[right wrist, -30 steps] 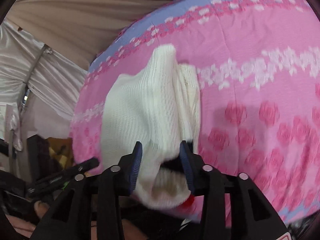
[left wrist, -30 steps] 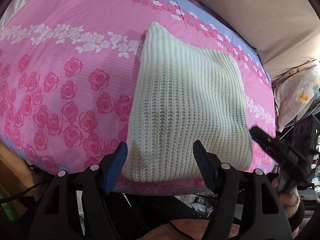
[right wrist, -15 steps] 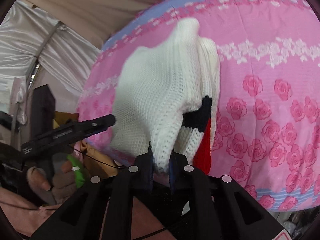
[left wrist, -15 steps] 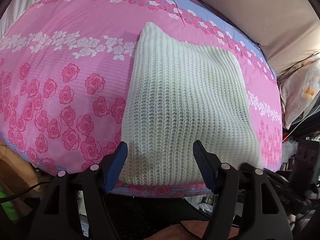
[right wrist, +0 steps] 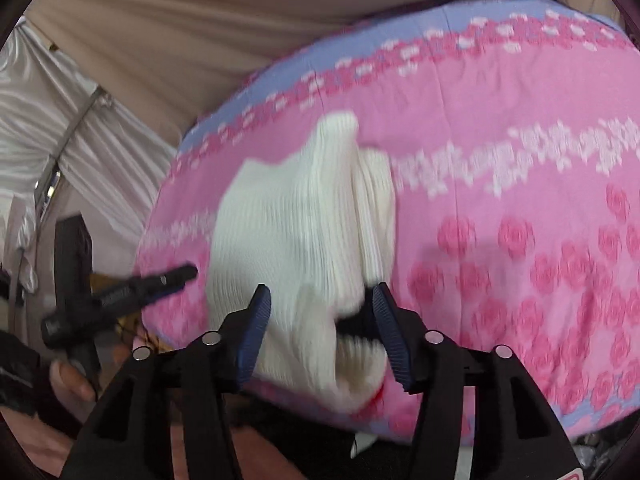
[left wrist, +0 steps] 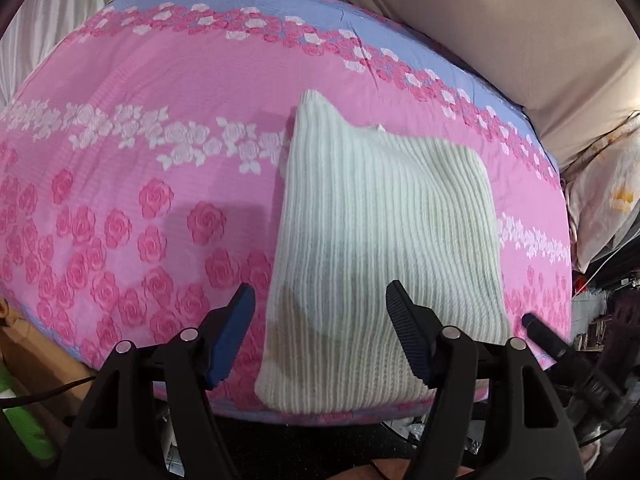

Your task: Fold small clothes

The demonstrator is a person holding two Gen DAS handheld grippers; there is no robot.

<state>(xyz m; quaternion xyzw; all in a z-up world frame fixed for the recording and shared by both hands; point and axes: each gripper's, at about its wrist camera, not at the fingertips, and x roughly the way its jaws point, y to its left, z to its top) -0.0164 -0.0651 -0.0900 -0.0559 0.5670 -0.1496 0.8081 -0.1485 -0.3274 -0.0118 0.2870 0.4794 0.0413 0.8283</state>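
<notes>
From the left wrist, a white ribbed knit garment (left wrist: pixel 384 248) is lying folded near the front edge of the pink rose-print bedspread (left wrist: pixel 160 160), the left gripper (left wrist: pixel 320 332) hovering wide open above it — holding nothing. From the right wrist, the right gripper (right wrist: pixel 318 336) is opening, its blurred near fold (right wrist: pixel 304 240) between the jaws, unpinched — no legible writing.

A folded white knitted garment (right wrist: pixel 296 240) is seen lying on a bed covered by a pink rose-patterned sheet (right wrist: pixel 500 152). The right tongs (right wrist: pixel 320 332) are being opened just above its near edge, the blue pads apart from the knit. At the left, the left tongs (right wrist: pixel 120 292) are held in a hand (right wrist: pixel 68 380). The picture is blurred.
</notes>
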